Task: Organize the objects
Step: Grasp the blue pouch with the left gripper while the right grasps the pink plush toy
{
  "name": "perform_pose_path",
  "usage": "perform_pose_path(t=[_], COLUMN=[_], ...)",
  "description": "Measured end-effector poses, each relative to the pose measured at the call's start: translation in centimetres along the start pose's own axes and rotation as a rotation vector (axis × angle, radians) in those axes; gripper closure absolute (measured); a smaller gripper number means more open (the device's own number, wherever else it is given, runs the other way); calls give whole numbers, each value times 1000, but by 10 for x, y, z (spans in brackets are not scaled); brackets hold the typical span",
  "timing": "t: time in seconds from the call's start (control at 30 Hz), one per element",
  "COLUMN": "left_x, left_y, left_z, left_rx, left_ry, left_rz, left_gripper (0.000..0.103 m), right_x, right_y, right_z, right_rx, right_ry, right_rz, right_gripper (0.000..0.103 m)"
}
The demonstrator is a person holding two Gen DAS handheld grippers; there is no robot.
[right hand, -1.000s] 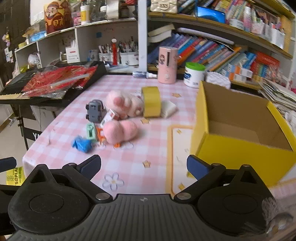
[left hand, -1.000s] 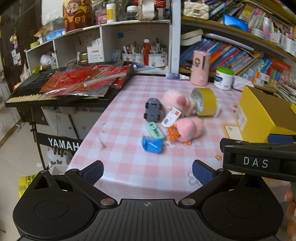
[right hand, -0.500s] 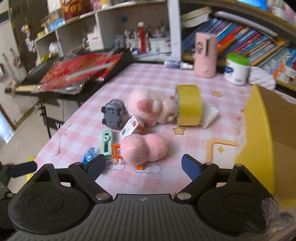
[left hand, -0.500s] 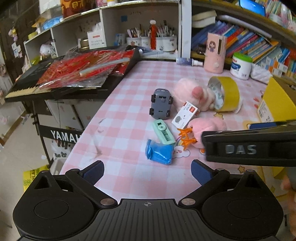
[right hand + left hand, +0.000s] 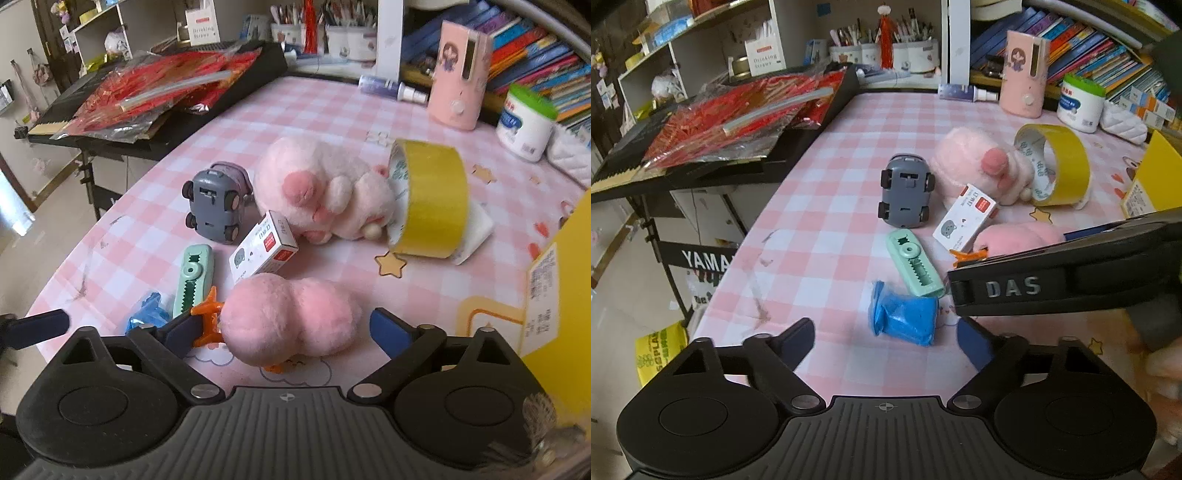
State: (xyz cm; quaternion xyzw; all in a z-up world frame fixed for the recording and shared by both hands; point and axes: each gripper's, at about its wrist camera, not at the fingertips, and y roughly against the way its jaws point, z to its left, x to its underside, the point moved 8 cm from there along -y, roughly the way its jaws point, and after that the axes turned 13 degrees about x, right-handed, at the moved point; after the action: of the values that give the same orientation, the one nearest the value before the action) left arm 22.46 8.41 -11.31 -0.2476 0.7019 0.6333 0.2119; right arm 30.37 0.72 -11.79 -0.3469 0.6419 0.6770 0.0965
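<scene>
My right tongs (image 5: 282, 328) gape around the pink plush (image 5: 288, 319) on the checked surface (image 5: 332, 110), pads not touching. My left tongs (image 5: 886, 339), just narrowing, stand open before the blue wrapper (image 5: 905, 319); the right tongs' arm hides the plush there.

Tablecloth (image 5: 820, 206) pink-and-white check, with star and flower prints. Toy car (image 5: 905, 195) grey; tape roll (image 5: 432, 199) yellow; crumpled packet (image 5: 905, 317) blue. Plush (image 5: 291, 321) pink, box (image 5: 569, 280) yellow.
</scene>
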Motion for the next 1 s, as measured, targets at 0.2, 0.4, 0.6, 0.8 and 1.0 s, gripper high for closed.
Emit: perform_pose_path(t=[0.2, 0.4, 0.6, 0.8, 1.0], left_x=[-7, -9, -14, -10, 14], left_y=[-18, -16, 14, 43, 67], left_z=[-3, -4, -10, -14, -19], left_rx=[21, 58, 100, 134, 172], left_ry=[-9, 16, -3, -15, -37], left_rz=[28, 15, -68, -113, -124], left_gripper=[44, 63, 63, 63, 63], right_x=[-10, -14, -11, 3, 30], right_y=[11, 26, 47, 76, 102], right_z=[-18, -31, -36, -37, -32], right_rx=[12, 21, 58, 87, 118], right_ry=[-33, -72, -87, -112, -135], right_rz=[-49, -83, -126, -171, -176], right_gripper=[17, 17, 17, 17, 17])
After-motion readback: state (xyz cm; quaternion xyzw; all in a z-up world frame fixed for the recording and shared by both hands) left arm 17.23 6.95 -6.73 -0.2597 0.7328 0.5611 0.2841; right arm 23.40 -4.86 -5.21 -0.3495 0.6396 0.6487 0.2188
